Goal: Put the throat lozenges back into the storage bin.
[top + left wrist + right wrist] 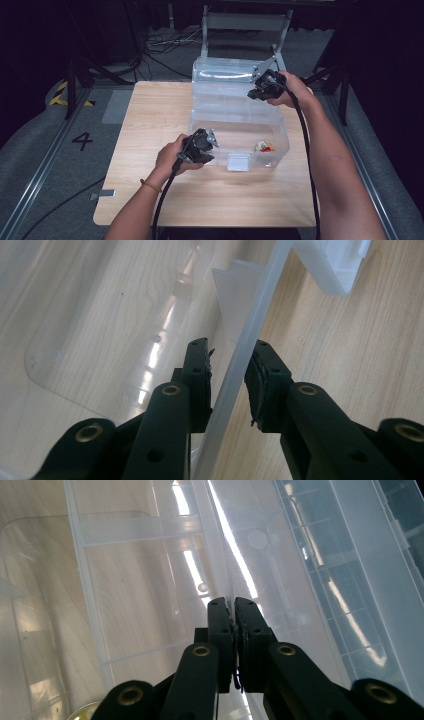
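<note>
A clear plastic box stands on the wooden table with its lid swung up at the back. My left gripper is at the box's front left corner. In the left gripper view its jaws straddle the box's front rim, and my left gripper is shut on it. My right gripper is at the lid's right edge; in the right gripper view my right gripper is pinched shut on the lid's thin edge. A small red and yellow item lies inside the box at the front right.
The box's white latch hangs at its front wall. A metal frame and cables lie on the floor beyond the table. A "4" mark is on the floor at the left. Bare table stretches left of and in front of the box.
</note>
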`<state>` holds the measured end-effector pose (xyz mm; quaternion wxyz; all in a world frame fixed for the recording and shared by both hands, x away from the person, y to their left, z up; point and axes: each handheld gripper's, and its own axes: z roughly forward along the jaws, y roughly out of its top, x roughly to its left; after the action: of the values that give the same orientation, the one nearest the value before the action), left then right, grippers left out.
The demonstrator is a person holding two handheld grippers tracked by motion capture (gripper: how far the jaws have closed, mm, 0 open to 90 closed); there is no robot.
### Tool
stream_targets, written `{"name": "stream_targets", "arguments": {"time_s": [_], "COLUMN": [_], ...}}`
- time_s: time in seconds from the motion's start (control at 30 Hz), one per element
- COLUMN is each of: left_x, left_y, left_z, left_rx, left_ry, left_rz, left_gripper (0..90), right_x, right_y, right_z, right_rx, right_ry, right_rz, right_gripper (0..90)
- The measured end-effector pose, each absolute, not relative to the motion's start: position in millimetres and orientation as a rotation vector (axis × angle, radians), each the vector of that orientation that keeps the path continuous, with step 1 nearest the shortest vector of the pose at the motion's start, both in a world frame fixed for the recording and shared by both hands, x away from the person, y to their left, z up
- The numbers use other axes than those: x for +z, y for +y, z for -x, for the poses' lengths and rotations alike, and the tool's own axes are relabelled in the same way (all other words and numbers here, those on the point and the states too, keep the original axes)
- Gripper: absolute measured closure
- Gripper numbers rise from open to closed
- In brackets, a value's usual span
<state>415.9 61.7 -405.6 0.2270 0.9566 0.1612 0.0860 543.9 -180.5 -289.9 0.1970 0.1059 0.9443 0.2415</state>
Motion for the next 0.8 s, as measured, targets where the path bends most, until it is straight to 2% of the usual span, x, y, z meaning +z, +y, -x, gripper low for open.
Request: {"name": "stream_targets", "arguments": {"time_s": [0.8], "left_x": [-406], "left_y": [61], "left_z": [-414], "left_rx": [0.266], "left_ry": [0.451], "left_rz": [-2.632], "left_gripper": [71.0], "right_x": [-286], "right_y": [-186], "right_z": [-505], "right_rx": [0.708], "right_ry": [2.636], "right_rz": [-0.225], "right_gripper": [87.6]}}
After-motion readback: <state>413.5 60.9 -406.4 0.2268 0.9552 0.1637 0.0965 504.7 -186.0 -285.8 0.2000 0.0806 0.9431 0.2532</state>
